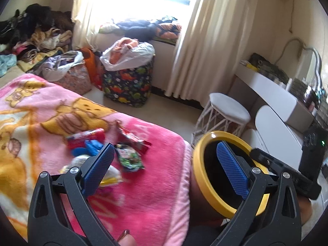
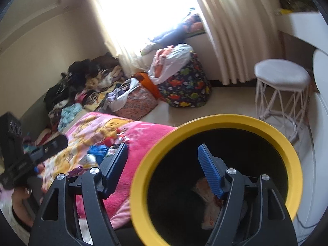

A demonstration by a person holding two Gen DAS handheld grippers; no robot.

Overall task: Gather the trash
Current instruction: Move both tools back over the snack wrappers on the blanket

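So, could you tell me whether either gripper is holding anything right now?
Nothing is held: the left gripper and right gripper both have open, empty jaws.

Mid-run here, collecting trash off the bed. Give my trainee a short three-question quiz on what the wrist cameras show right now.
1. True or false: both tongs, left tongs and right tongs, are open and hold nothing.
2. Multiple choice: where do the wrappers that remain to be collected lie? A) on the white stool B) on the pink blanket C) on the floor
3. Short answer: is the yellow-rimmed bin empty?

Key
1. True; the jaws of each stand wide apart, with nothing between them.
2. B
3. No; the right wrist view shows a crumpled wrapper already inside it.
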